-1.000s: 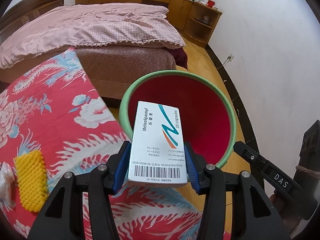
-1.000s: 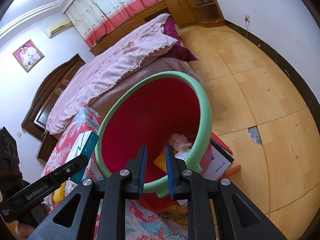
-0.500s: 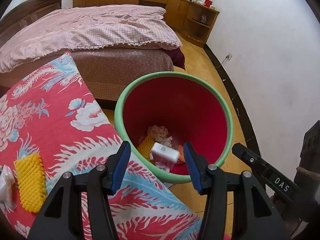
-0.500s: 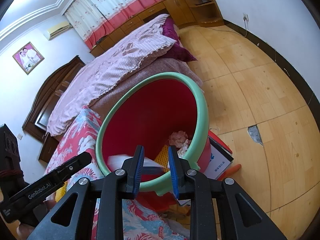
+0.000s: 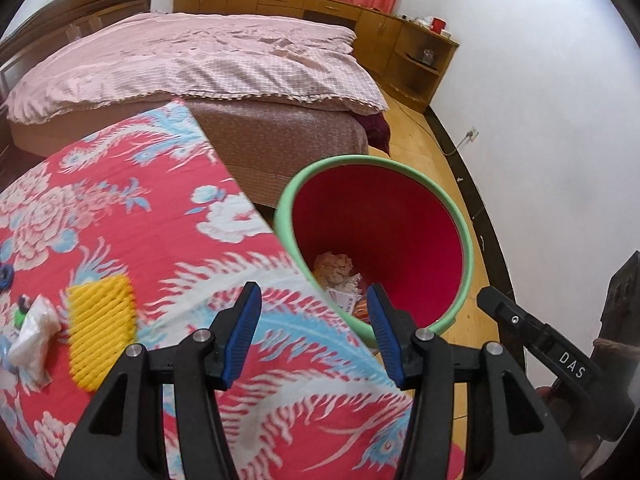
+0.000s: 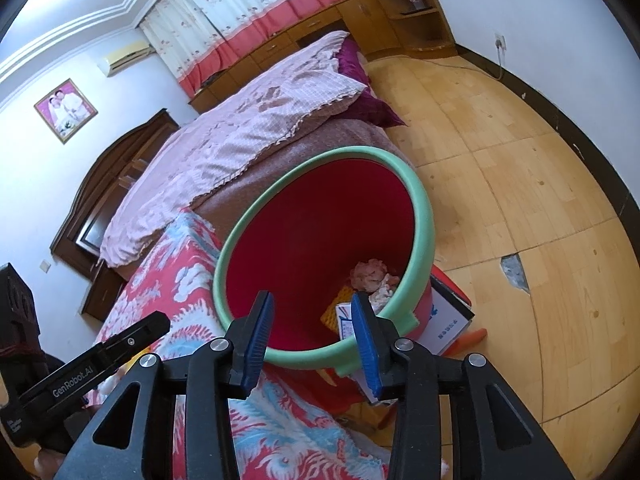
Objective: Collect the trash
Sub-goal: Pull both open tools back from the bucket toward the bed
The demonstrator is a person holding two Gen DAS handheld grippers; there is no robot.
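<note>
Left gripper (image 5: 314, 332) open and empty, yellow foam net (image 5: 101, 330) lying long-axis away, off its left finger; right gripper (image 6: 312, 336) opening, empty, farther.

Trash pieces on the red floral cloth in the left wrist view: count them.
2: a yellow foam net near the left edge, and a crumpled white wrapper just left of it. Small bits beyond the wrapper are unclear.

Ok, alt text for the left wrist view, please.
The left gripper hangs open and empty over a red floral cloth, beside a red bin with a green rim holding crumpled paper and a box. A yellow foam net and a plastic wrapper lie on the cloth at left; a bed stands behind.
</note>
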